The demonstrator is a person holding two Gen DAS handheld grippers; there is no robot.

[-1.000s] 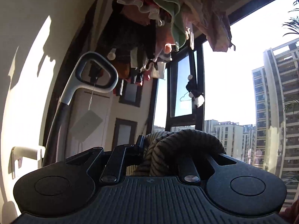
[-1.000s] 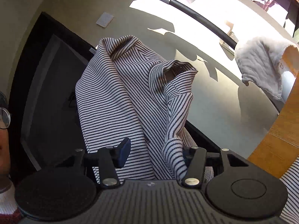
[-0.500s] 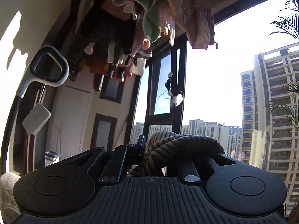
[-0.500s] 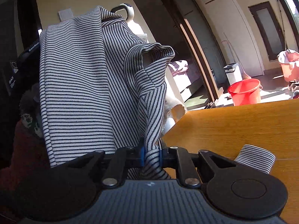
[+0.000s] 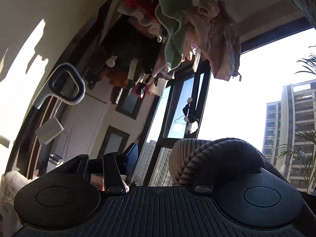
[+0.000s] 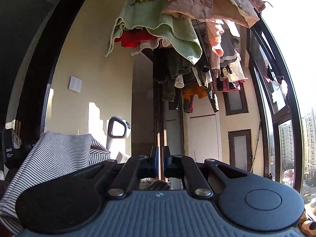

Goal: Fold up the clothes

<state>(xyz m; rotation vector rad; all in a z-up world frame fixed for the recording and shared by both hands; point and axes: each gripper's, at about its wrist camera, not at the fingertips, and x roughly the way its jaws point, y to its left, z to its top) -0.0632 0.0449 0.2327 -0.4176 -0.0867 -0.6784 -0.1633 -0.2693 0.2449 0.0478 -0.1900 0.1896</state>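
Observation:
The striped garment (image 5: 207, 158) is draped in a thick bunch over the right finger of my left gripper (image 5: 164, 158), whose jaws stand apart; the left finger (image 5: 130, 158) is bare. In the right wrist view the same black-and-white striped cloth (image 6: 59, 154) hangs over the left side of my right gripper (image 6: 160, 158). Its jaws are nearly together, and a bit of striped cloth shows below them. Both grippers point upward, toward the ceiling and window.
Many clothes hang from a ceiling rack (image 6: 177, 39), also seen in the left wrist view (image 5: 167, 29). A vacuum handle (image 5: 65, 85) leans by the wall. Tall windows (image 6: 280, 98) line the right side. A black device (image 6: 9, 150) sits far left.
My left gripper's jaws have opened, and the striped cloth now rests on its right finger only. My right gripper has tilted up from the wooden table; the shirt has dropped to its left side.

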